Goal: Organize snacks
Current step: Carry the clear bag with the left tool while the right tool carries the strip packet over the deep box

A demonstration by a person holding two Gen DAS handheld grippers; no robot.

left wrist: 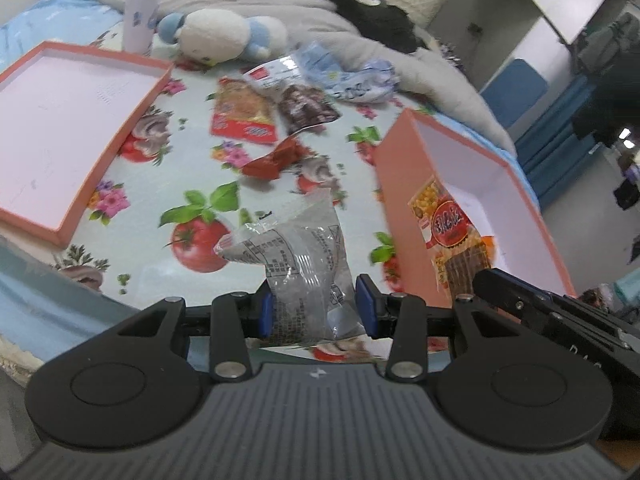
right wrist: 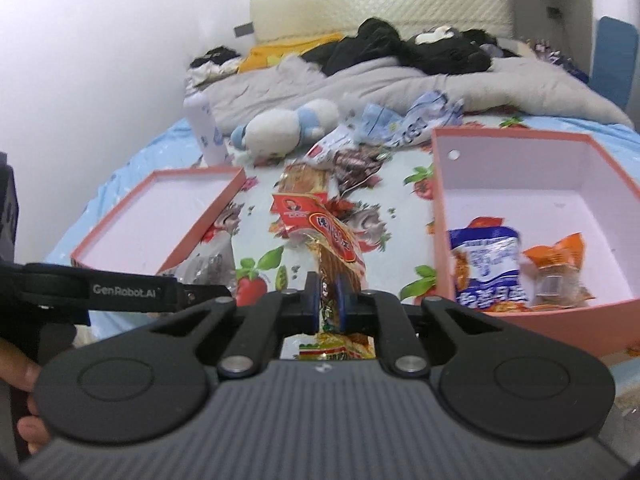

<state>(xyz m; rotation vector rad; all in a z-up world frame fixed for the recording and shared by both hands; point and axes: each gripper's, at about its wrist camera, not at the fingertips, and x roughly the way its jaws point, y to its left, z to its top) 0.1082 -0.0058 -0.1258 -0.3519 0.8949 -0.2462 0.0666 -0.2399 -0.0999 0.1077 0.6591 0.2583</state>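
Note:
My left gripper [left wrist: 316, 308] is shut on a clear grey snack bag [left wrist: 298, 264], held above the flowered sheet. My right gripper [right wrist: 328, 304] is shut on a red and yellow snack packet [right wrist: 332, 240]; the same packet [left wrist: 452, 232] shows in the left wrist view in front of the deep pink box [left wrist: 404, 208]. The deep pink box [right wrist: 444, 184] holds a blue and white packet [right wrist: 486, 264] and an orange packet [right wrist: 558, 268]. Several loose snacks lie on the bed: an orange-red packet [left wrist: 242, 112], a dark brown packet [left wrist: 306, 108], a small red packet [left wrist: 276, 158].
A shallow pink box lid [left wrist: 132, 120] lies at the left, also in the right wrist view [right wrist: 200, 216]. A white and blue plush toy [left wrist: 224, 36], a white bottle [left wrist: 140, 8], a grey blanket [left wrist: 360, 28] and blue-white wrappers [left wrist: 352, 76] sit at the back. A white cabinet [left wrist: 500, 12] stands right.

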